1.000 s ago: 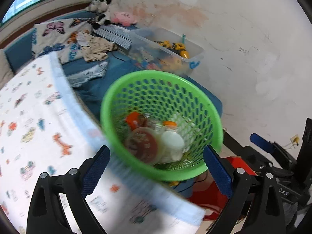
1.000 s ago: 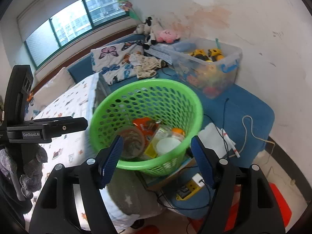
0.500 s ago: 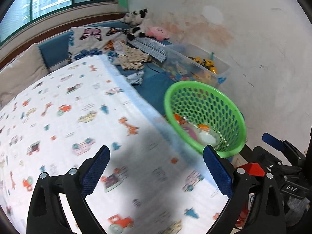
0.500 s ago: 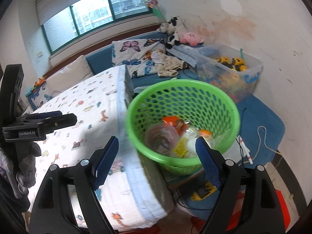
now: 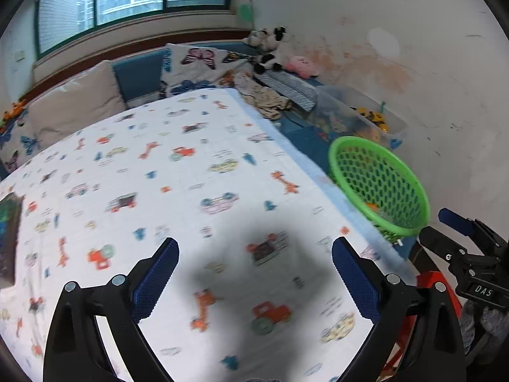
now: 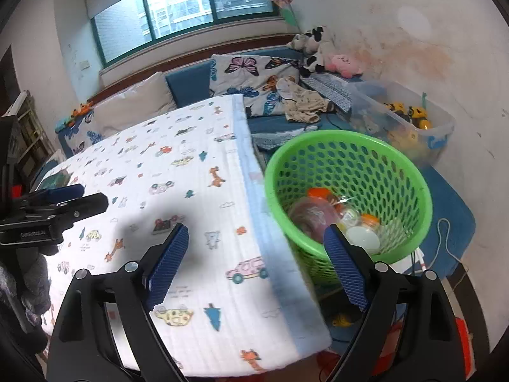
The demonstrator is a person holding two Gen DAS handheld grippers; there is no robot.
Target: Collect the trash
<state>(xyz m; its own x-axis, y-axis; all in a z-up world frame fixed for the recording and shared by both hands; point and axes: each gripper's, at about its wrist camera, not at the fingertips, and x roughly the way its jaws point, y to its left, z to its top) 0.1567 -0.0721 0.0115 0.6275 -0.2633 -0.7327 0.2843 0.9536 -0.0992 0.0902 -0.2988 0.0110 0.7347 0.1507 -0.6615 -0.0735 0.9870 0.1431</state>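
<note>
Left gripper (image 5: pixel 254 273) was seen with jaws spread wide, nothing held between the blue pads, over a tabletop (image 5: pixel 191 175) covered by a white cloth printed with small cars and giraffes. A dark shadow was cast on the cloth between the pads.

Right gripper (image 6: pixel 254 264) was likewise noted with jaws wide apart and empty, positioned over the cloth's light-blue border at the tabletop's edge (image 6: pixel 280 270).

Green mesh basket (image 6: pixel 348 191) was recorded just beside the tabletop's edge, at about 2 o'clock from the right gripper; in the left view it (image 5: pixel 378 184) was placed at about 2 o'clock, farther off. Trash (image 6: pixel 337 219) was seen lying in its bottom: an orange wrapper, a round pinkish lid, a white lid, an orange-capped item.

Beyond the basket, at 1 o'clock, a clear storage bin (image 6: pixel 410 121) with yellow toys was noted against the wall. A butterfly-print pillow (image 6: pixel 248 76) and plush toys (image 6: pixel 321 51) were seen at 12 o'clock on a blue bench below the window (image 6: pixel 191 9).
</note>
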